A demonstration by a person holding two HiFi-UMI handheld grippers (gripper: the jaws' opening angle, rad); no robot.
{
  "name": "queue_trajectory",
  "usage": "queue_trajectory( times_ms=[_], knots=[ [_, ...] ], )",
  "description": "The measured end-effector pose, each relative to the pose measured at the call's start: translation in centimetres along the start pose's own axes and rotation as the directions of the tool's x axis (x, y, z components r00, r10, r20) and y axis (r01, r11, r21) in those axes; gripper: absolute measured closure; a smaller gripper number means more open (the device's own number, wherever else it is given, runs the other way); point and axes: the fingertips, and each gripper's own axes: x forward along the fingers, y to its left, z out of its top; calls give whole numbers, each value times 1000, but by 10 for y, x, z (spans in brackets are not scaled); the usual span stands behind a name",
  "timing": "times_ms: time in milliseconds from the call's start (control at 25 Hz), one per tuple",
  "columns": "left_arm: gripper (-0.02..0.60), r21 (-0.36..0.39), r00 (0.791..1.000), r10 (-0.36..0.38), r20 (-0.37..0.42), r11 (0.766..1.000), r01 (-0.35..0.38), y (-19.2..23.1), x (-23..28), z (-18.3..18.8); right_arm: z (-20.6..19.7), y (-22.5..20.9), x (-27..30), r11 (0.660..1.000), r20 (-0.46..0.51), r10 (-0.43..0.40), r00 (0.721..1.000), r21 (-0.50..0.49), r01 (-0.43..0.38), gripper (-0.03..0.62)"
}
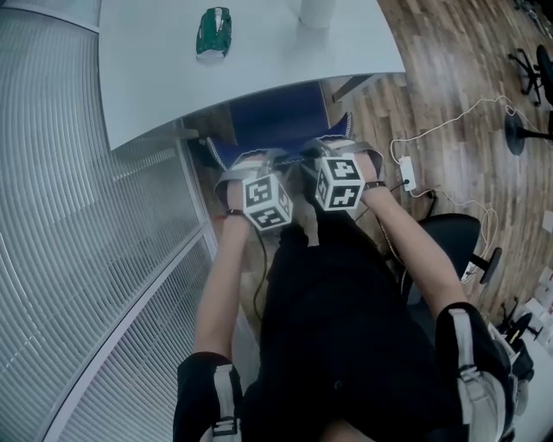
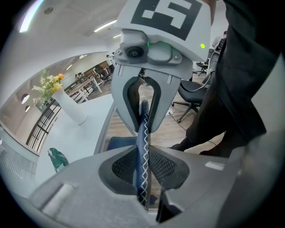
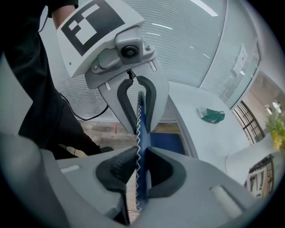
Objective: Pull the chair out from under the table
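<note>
A blue chair stands partly under the white table, its seat below the table's near edge. My left gripper and right gripper sit side by side on the top of its backrest. In the left gripper view the backrest edge, blue with white zigzag stitching, runs between the jaws, and the left gripper is shut on it. The right gripper is likewise shut on the same stitched edge. The blue seat shows beyond the pads.
A green crumpled thing and a white vase stand on the table. A glass wall with blinds runs close on the left. A black office chair and a power strip with cables lie on the wooden floor at the right.
</note>
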Motion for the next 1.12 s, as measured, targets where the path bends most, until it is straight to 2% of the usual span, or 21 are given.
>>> queue_trajectory(
  times_ms=[440, 840, 1120],
  knots=[
    [499, 16, 996, -71, 54, 997, 70, -73, -26, -10, 18, 75, 0, 999, -30, 9, 1000, 52, -8, 522],
    [500, 51, 991, -113, 71, 993, 110, -145, -48, -16, 33, 150, -2, 996, -55, 0, 998, 91, 5, 522],
    [500, 29, 990, -119, 70, 993, 117, -180, -54, -9, 29, 185, -9, 996, -54, 17, 998, 87, -13, 522]
  ],
)
